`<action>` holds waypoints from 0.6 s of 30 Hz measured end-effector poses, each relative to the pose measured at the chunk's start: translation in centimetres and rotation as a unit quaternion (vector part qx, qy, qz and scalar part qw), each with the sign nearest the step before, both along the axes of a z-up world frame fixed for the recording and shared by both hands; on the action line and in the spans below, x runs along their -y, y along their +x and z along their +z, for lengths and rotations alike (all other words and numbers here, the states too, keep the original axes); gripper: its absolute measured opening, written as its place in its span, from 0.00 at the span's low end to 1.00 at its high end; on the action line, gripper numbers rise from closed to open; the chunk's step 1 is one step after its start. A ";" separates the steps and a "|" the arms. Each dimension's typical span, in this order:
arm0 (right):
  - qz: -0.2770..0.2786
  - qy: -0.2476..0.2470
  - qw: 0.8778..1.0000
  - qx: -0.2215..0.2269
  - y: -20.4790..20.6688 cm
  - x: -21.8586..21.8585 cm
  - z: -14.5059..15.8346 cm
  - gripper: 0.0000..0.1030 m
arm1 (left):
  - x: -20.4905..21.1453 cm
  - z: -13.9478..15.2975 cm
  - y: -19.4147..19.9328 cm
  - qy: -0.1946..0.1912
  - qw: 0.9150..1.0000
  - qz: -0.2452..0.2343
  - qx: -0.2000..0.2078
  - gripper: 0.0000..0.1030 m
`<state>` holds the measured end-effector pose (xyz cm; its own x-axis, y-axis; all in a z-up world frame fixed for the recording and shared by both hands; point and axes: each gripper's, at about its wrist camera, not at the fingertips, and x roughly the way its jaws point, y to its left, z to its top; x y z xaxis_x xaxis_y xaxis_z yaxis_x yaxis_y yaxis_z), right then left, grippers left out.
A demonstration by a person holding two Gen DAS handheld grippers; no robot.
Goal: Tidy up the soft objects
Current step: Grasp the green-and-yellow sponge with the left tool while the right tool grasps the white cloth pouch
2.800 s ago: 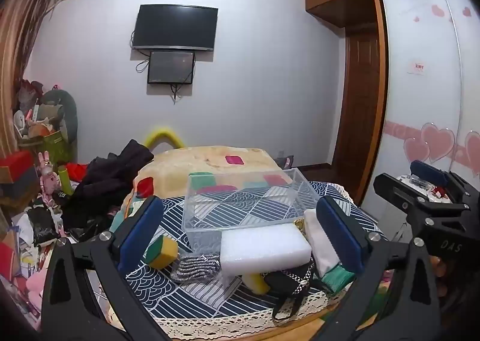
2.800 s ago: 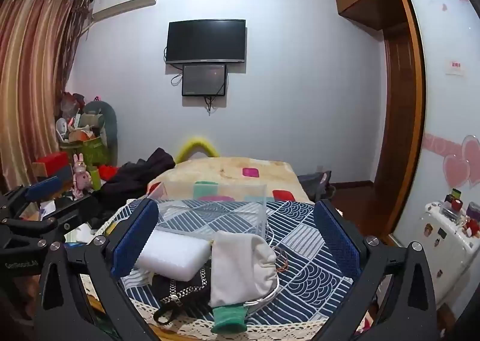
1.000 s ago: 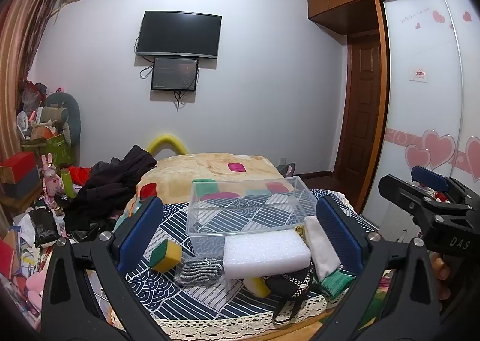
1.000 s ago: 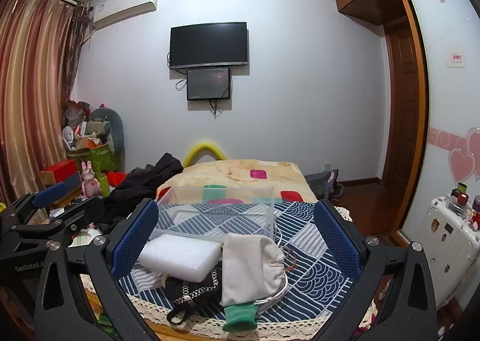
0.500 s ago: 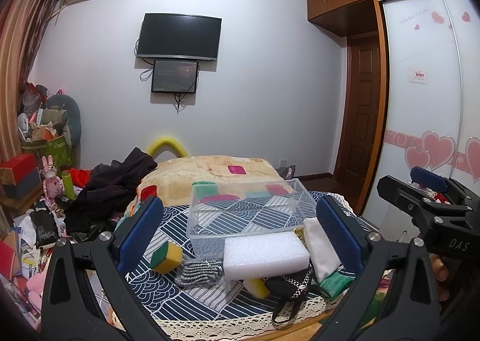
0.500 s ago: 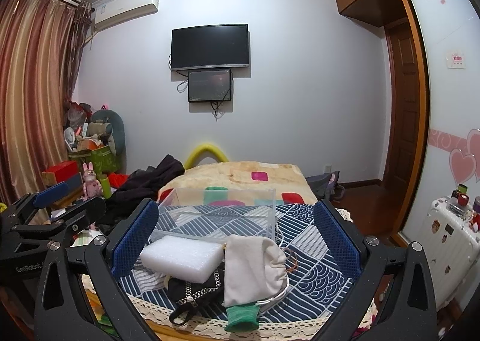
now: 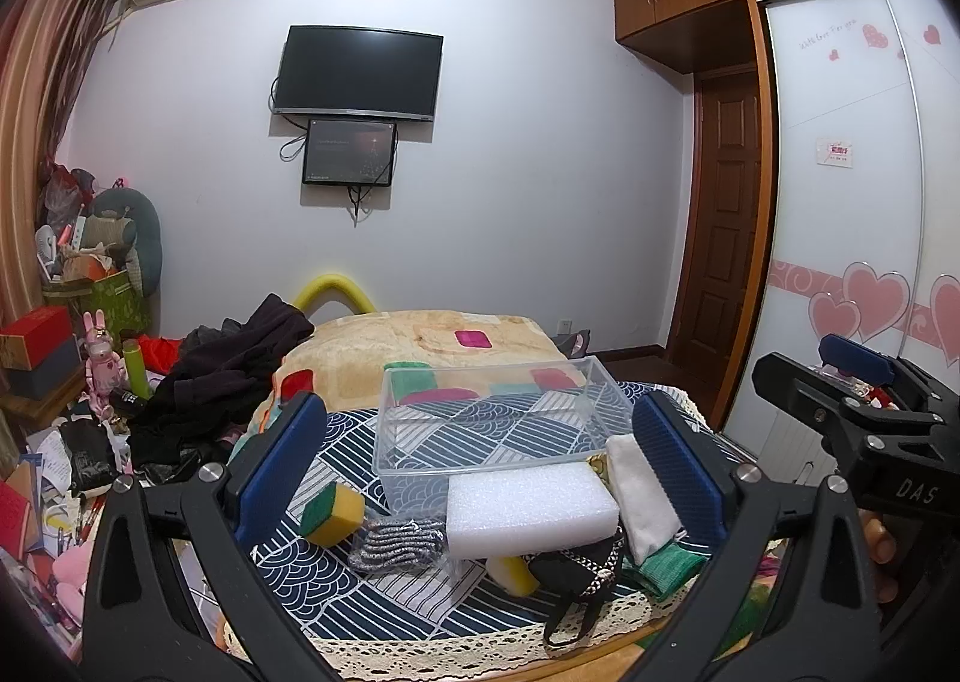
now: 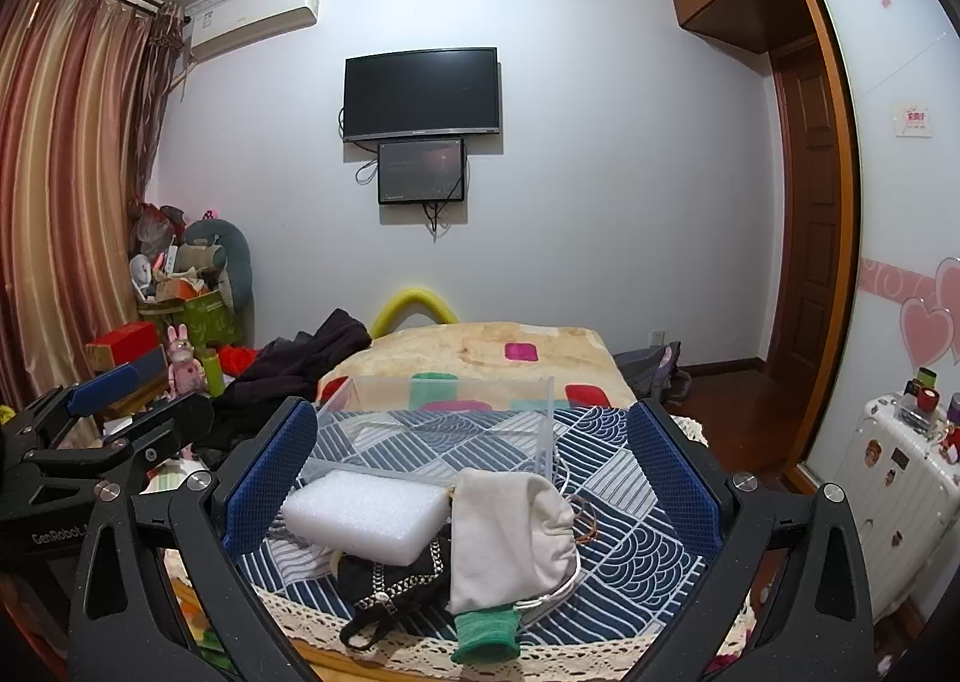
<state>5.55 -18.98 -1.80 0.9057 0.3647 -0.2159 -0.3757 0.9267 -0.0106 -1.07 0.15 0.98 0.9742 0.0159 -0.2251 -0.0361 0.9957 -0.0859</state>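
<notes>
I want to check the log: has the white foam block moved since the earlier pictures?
No. The foam block lies against the near wall of the clear box, as before; only the camera shifted.

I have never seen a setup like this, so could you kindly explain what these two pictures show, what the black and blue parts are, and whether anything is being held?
No robot here: a person holds a two-finger gripper in each hand, and each carries a fisheye camera looking along its fingers. One picture is from the left gripper, the other from the right gripper. Both are open and hold nothing. Ahead, on a patterned cloth, lie a clear plastic box, a white foam block, a yellow-green sponge, a striped knit piece, a cream drawstring pouch, a black chain bag and a green cloth. The box looks empty.
</notes>
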 end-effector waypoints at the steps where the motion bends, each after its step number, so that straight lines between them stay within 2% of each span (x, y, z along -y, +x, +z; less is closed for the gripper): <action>1: 0.000 0.000 1.000 0.000 0.0 0.0 -0.1 1.00 | 0.0 0.0 0.0 0.000 1.000 0.000 -0.001 1.00; 8: -0.004 -0.003 1.000 -0.013 0.9 0.0 -0.6 1.00 | -0.8 -0.7 1.0 -0.007 1.000 0.008 -0.018 1.00; 14: -0.012 -0.012 0.999 -0.034 2.2 0.2 -1.9 1.00 | -3.7 -2.5 2.9 -0.017 0.997 0.048 -0.055 1.00; 18: -0.020 -0.018 0.998 -0.062 3.6 0.2 -3.3 1.00 | -6.0 -4.3 4.4 -0.037 0.993 0.068 -0.089 1.00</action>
